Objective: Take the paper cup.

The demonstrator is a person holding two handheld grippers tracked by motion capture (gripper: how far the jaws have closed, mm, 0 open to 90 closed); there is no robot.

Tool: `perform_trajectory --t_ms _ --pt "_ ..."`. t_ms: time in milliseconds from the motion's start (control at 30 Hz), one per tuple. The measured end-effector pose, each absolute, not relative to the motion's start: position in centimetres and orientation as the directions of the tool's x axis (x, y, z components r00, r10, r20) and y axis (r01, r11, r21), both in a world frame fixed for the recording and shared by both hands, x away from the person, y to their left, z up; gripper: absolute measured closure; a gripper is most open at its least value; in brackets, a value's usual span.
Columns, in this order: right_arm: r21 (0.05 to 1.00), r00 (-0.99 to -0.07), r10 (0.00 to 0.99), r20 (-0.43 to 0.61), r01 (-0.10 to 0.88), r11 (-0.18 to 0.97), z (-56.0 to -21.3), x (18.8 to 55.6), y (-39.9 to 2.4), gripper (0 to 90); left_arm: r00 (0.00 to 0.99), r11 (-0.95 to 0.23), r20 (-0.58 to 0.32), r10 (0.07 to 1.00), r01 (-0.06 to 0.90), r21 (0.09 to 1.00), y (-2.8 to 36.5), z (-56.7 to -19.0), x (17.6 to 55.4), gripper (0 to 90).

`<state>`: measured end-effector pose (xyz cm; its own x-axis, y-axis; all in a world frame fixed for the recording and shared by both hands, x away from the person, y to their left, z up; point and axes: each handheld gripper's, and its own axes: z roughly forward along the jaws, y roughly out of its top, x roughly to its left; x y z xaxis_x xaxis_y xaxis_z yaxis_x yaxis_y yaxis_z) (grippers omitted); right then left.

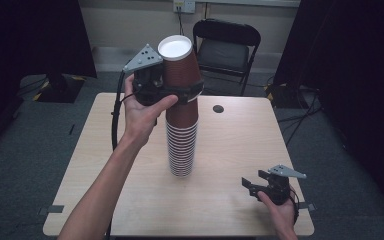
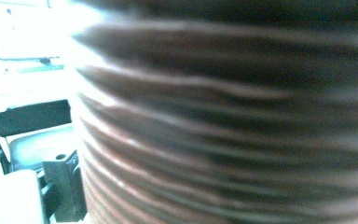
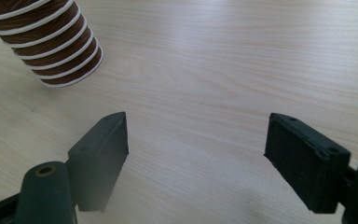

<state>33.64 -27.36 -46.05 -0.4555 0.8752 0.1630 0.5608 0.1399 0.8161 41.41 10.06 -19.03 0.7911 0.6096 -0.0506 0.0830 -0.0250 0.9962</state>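
High view shows my left gripper (image 1: 180, 92) clenched on the top cup (image 1: 180, 67) of the upright stack (image 1: 182, 145) directly beneath it, while my right gripper (image 1: 255, 186) rests released, well aside

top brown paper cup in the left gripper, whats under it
Under the top brown paper cup, held by the left gripper, is a tall stack of upside-down brown paper cups on the light wooden table. Anything inside the stack is covered.

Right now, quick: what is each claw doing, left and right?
Left claw: closed around the top cup of the stack of brown paper cups.
Right claw: open, holding nothing, low over the table.
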Motion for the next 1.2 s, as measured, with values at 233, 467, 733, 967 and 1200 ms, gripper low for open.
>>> perform_trajectory --t_ms 233,467,733,967,1200 --pt "0.814 -0.455 0.874 0.168 0.565 0.138 -46.1 33.6 -27.3 21.3 0.786 -0.017 -0.037 0.617 0.061 0.998 10.4 -18.6 41.3 10.9" --pt "0.816 -0.458 0.873 0.166 0.561 0.139 -46.1 33.7 -27.4 21.3 0.786 0.001 -0.044 0.617 0.055 0.998 10.5 -17.6 41.0 10.9" --pt "0.815 -0.458 0.873 0.166 0.562 0.140 -46.0 33.6 -27.4 21.4 0.764 0.014 -0.066 0.642 0.074 0.997 11.6 -17.7 41.1 11.0" --pt "0.815 -0.458 0.873 0.167 0.563 0.139 -46.0 33.6 -27.3 21.5 0.740 0.034 -0.093 0.666 0.095 0.995 14.1 -18.0 41.2 11.0" --pt "0.815 -0.460 0.872 0.166 0.562 0.141 -46.1 33.6 -27.3 21.5 0.705 0.037 -0.104 0.701 0.109 0.993 16.2 -18.7 40.9 11.0"
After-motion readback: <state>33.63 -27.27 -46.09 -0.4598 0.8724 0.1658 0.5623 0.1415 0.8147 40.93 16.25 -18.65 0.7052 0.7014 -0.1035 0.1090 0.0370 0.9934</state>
